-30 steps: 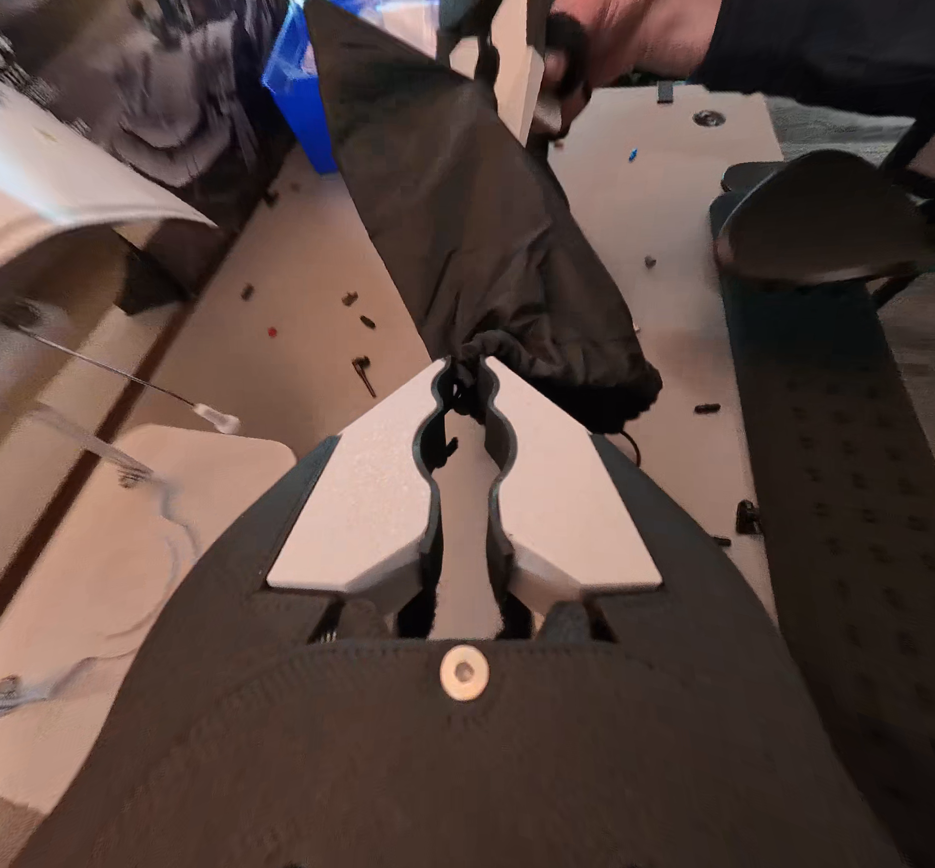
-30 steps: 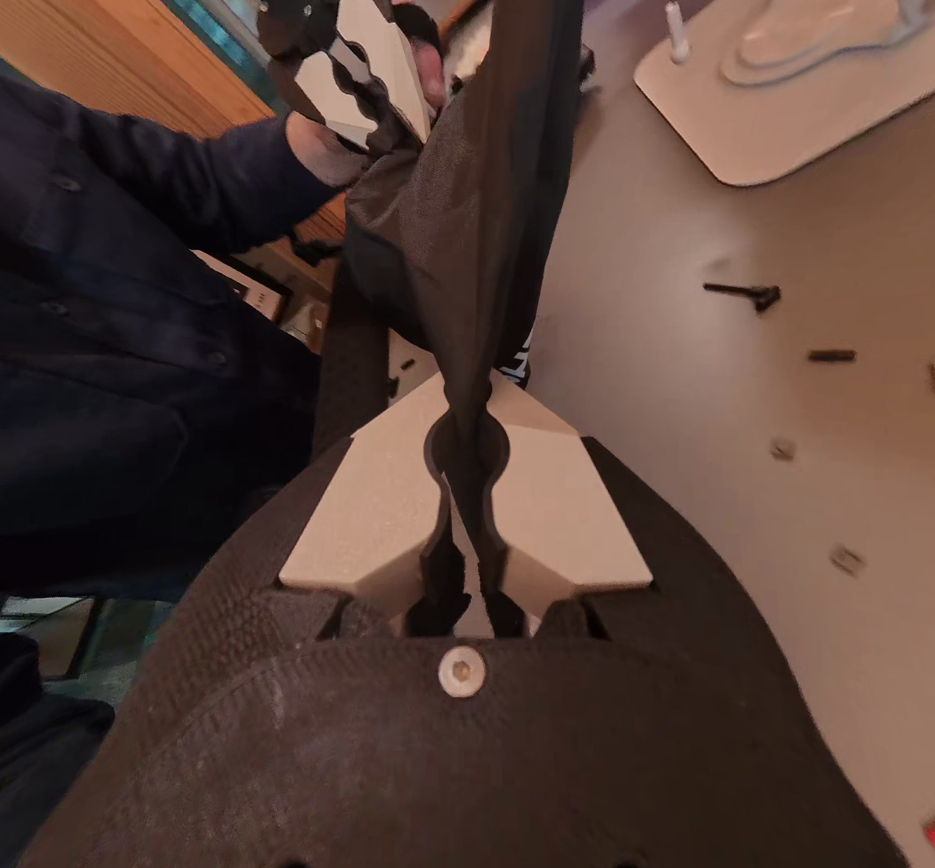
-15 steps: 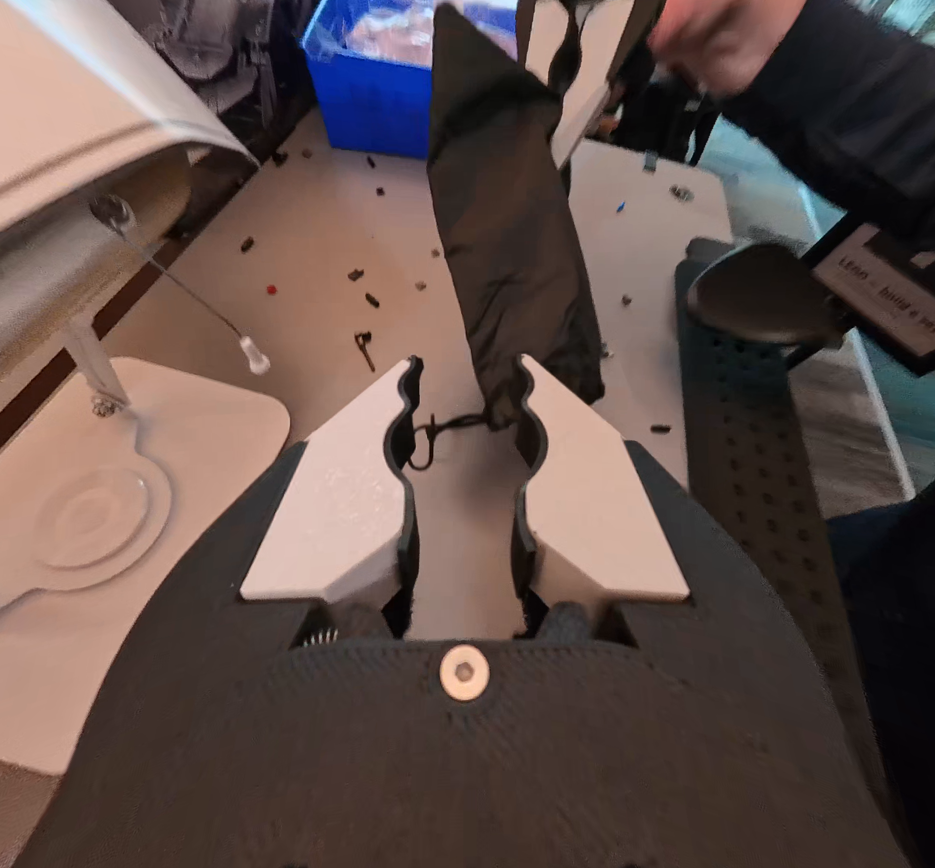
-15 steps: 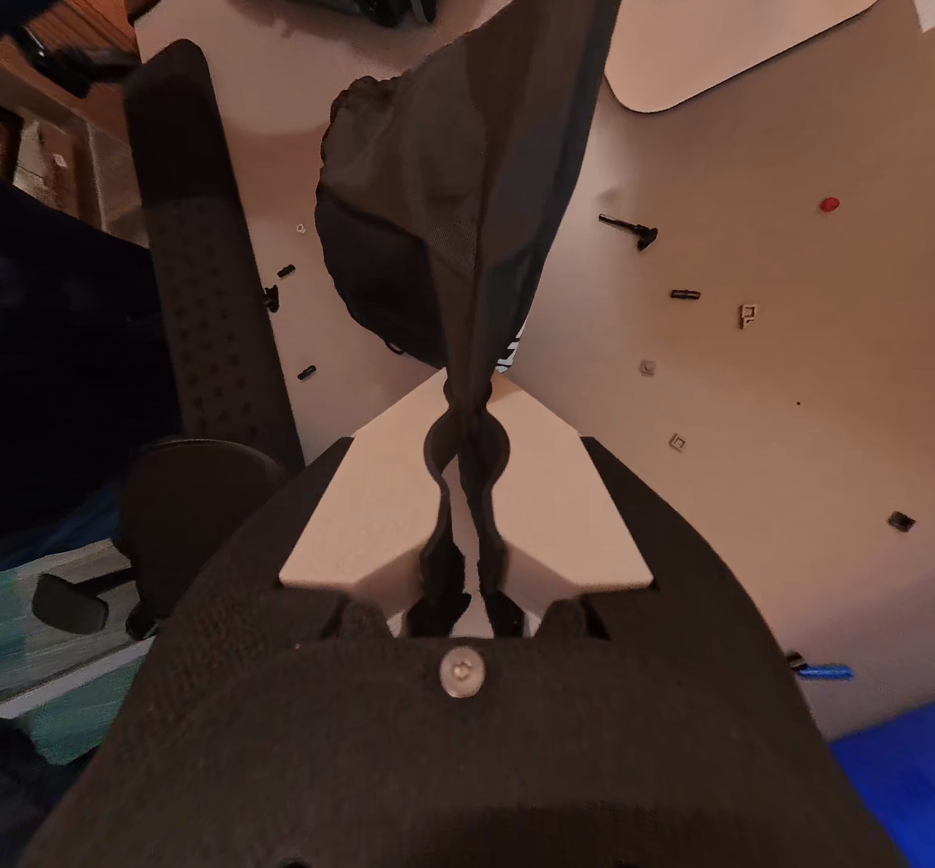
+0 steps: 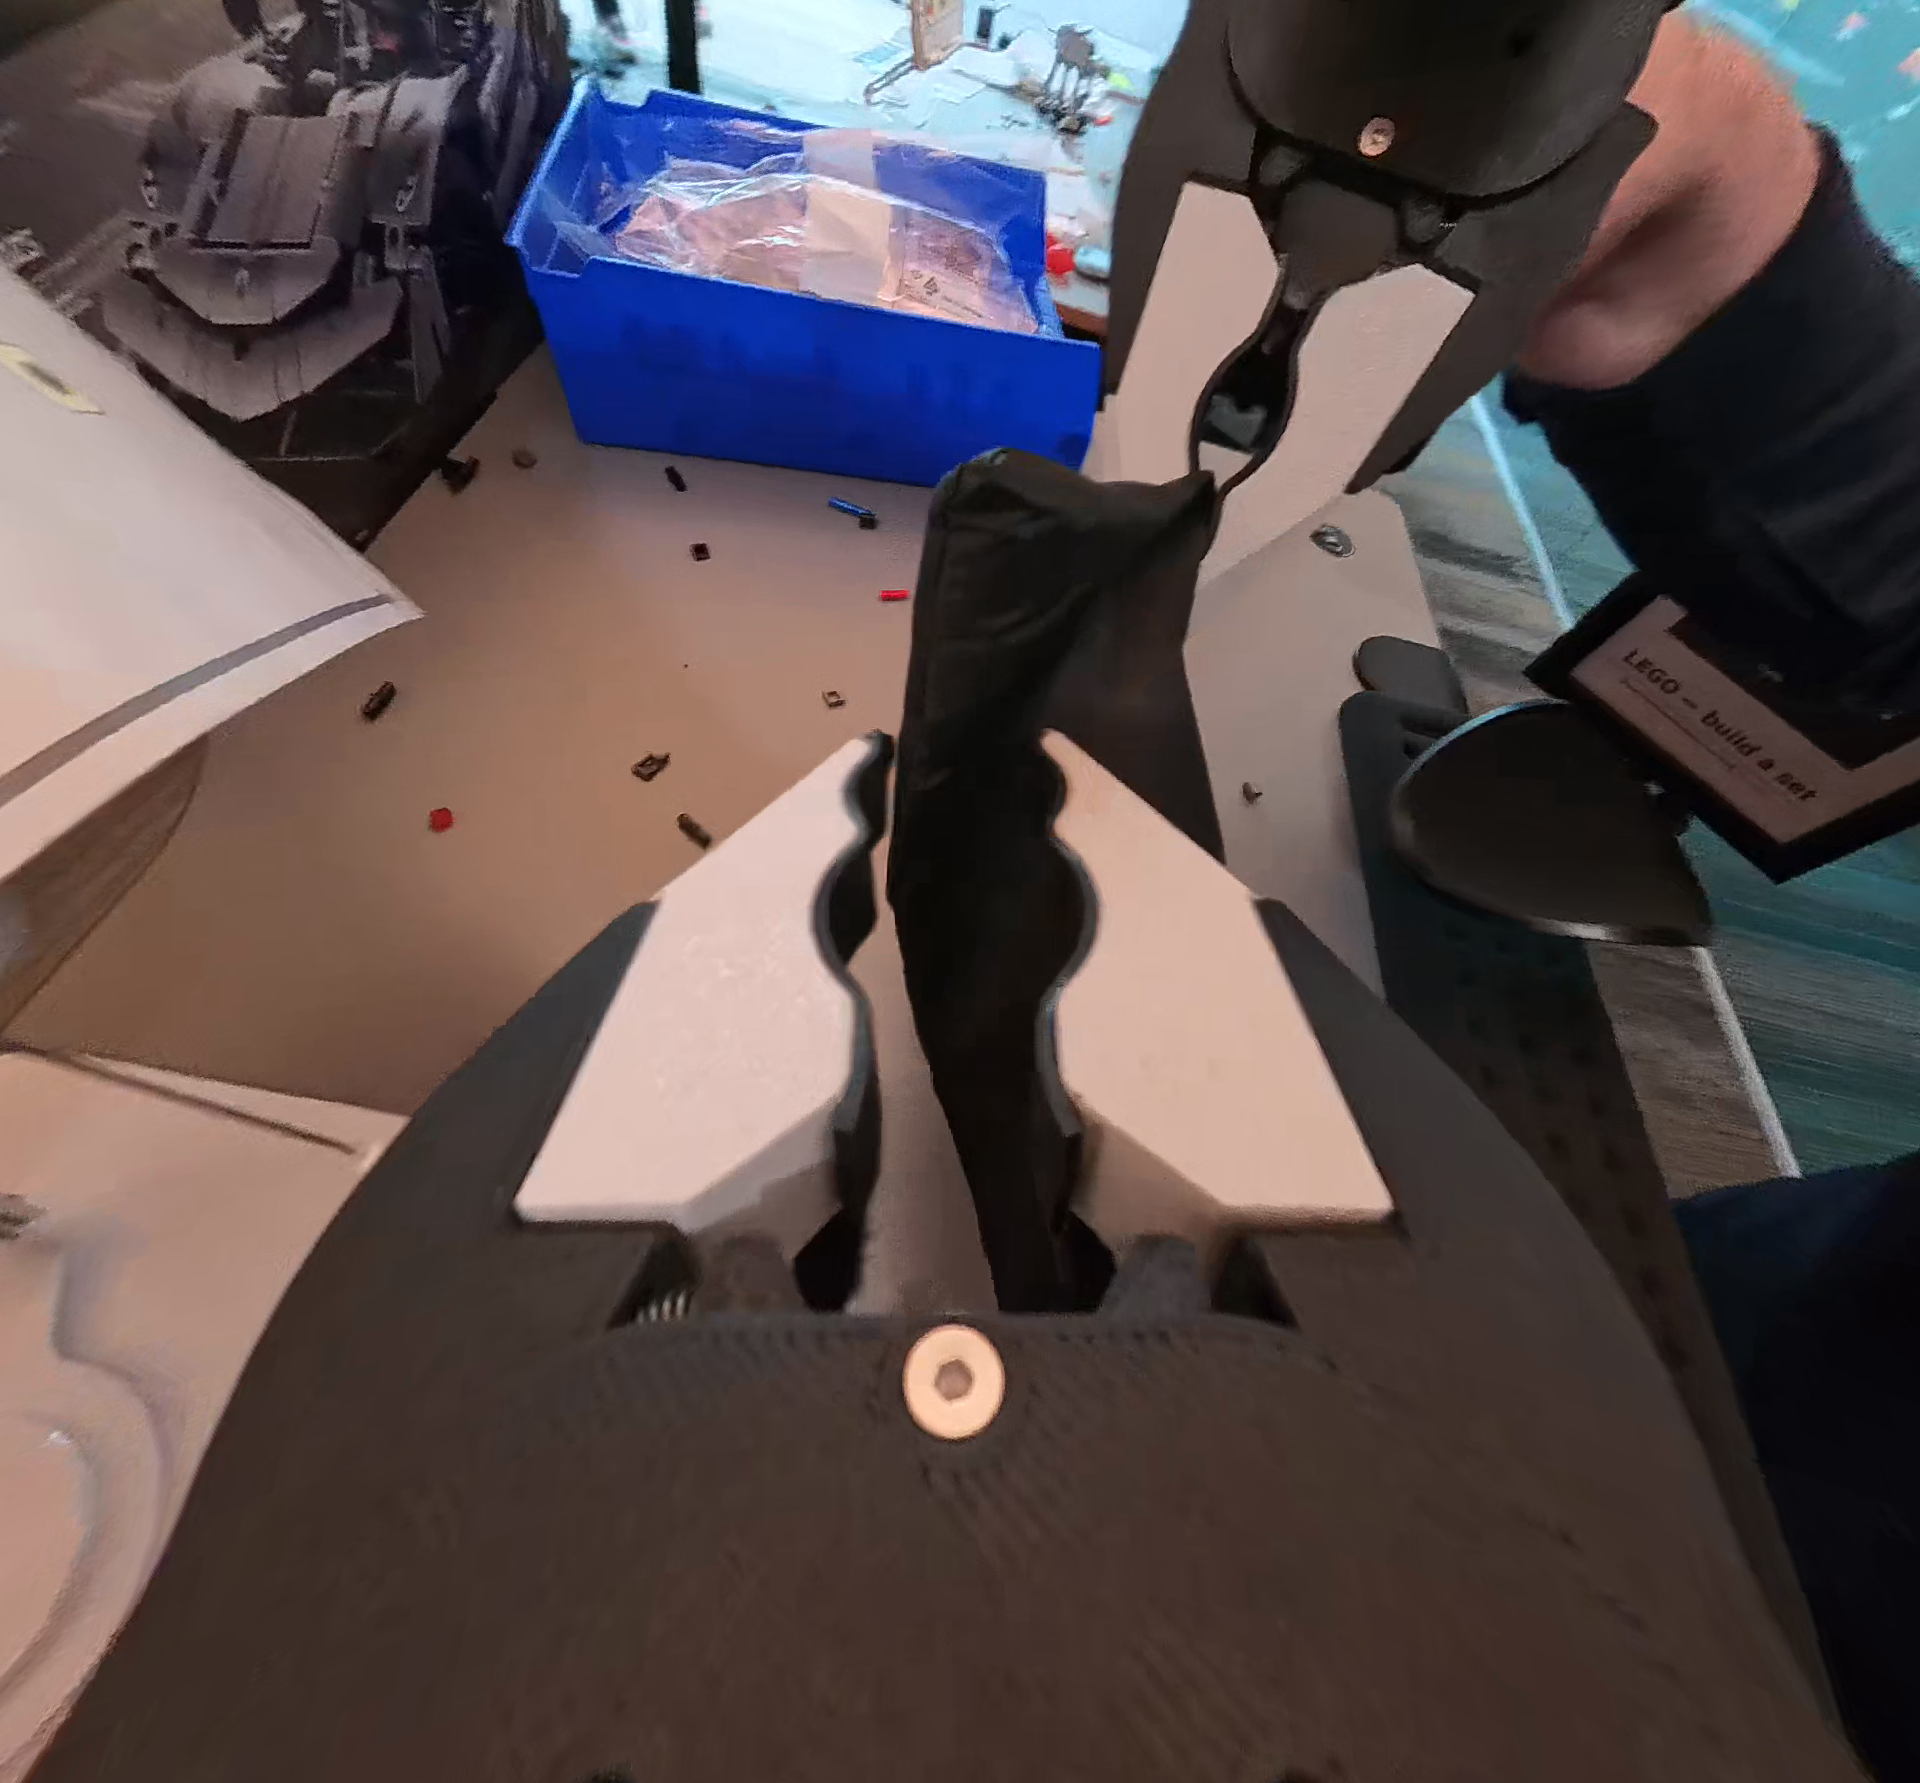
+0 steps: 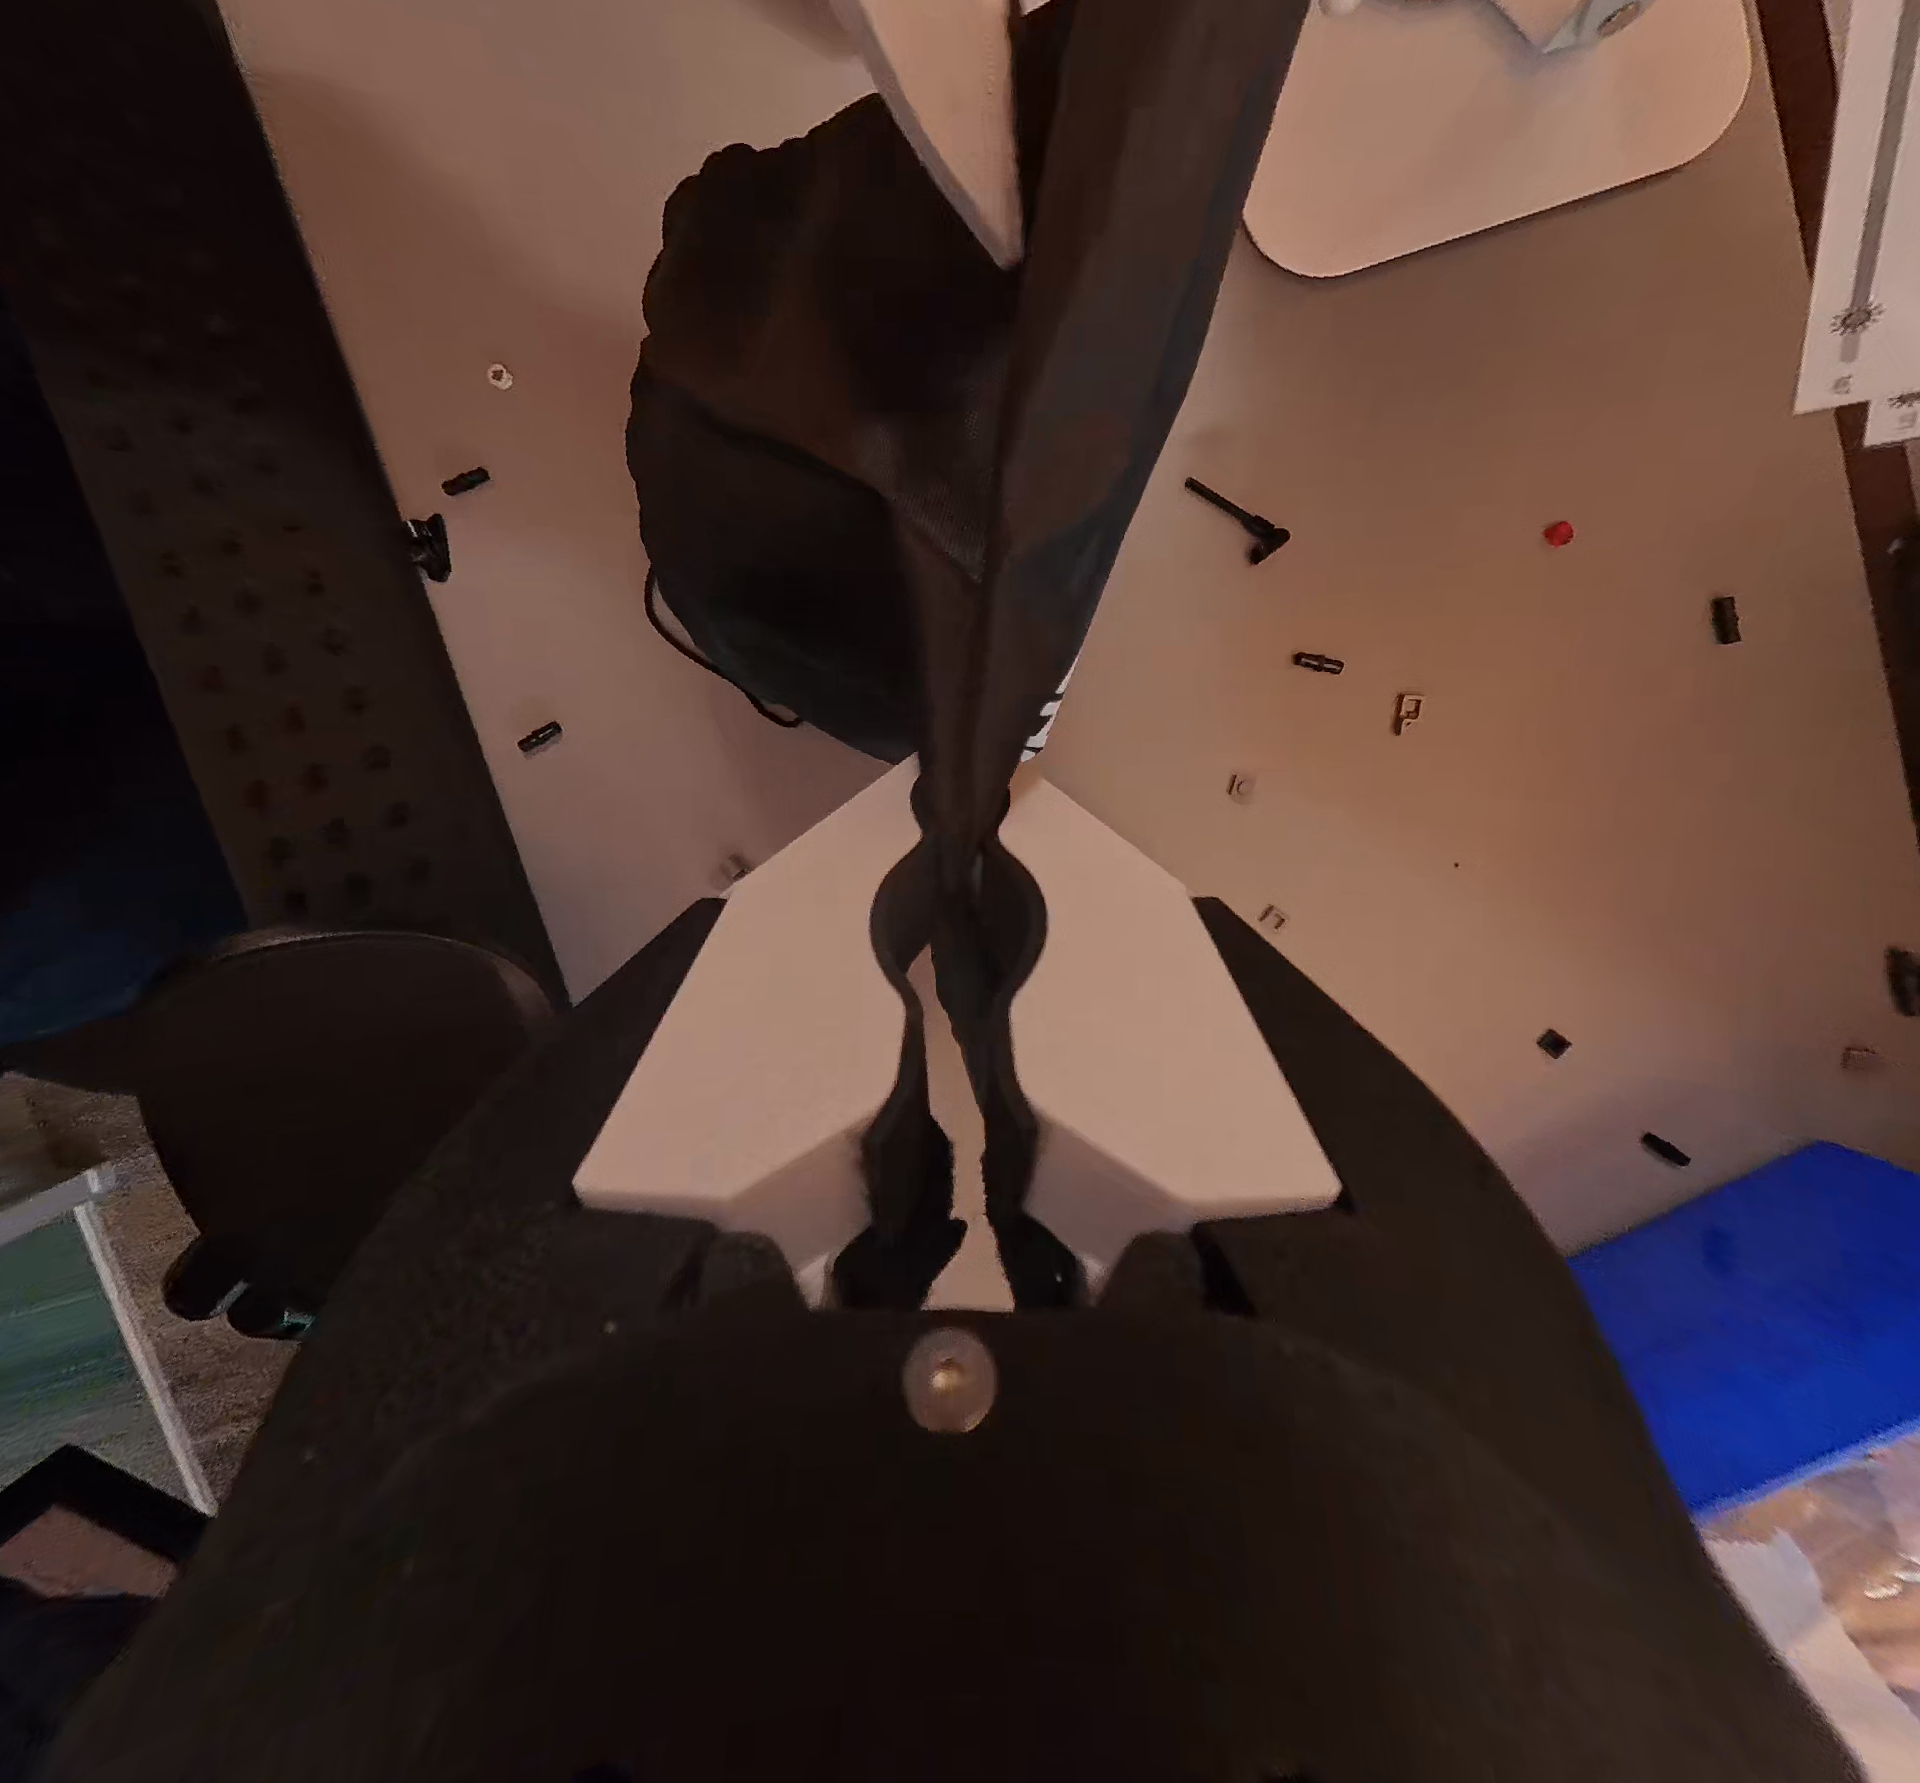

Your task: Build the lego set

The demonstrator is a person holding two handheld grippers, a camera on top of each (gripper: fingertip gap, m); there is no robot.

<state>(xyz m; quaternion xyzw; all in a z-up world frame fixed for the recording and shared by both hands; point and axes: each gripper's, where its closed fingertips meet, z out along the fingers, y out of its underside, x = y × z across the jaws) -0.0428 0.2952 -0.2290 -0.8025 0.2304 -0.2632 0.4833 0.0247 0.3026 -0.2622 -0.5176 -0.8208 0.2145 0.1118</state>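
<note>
A black drawstring bag point(image 5: 997, 653) hangs mouth-down over the table. My right gripper point(image 6: 961, 788) is shut on its upper corner; it shows at the top right of the left wrist view point(image 5: 1221, 476). My left gripper point(image 5: 966, 757) is open, and the bag's lower part runs between its fingers, against the right one. In the right wrist view the bag point(image 6: 1091, 383) drops to its gathered mouth, and one white finger point(image 6: 935, 71) of the left gripper is beside it. Small loose Lego pieces lie scattered on the table, such as a red one point(image 5: 442, 819) and a black pin point(image 6: 1236, 518).
A blue bin point(image 5: 810, 383) holding plastic bags stands at the back of the table. A dark printed box point(image 5: 291, 175) and a white open booklet point(image 5: 156, 590) are at the left. A dark perforated strip point(image 5: 1507, 1058) runs along the right edge. A white stand base point(image 6: 1507, 71) sits on the table. The black pin point(image 6: 1236, 518) is about equally far from each gripper, around 20 centimeters.
My left gripper let go of the bag's mouth and opened; the bag now runs between its open fingers. My right gripper lifted the bag upright and now looks straight down.
</note>
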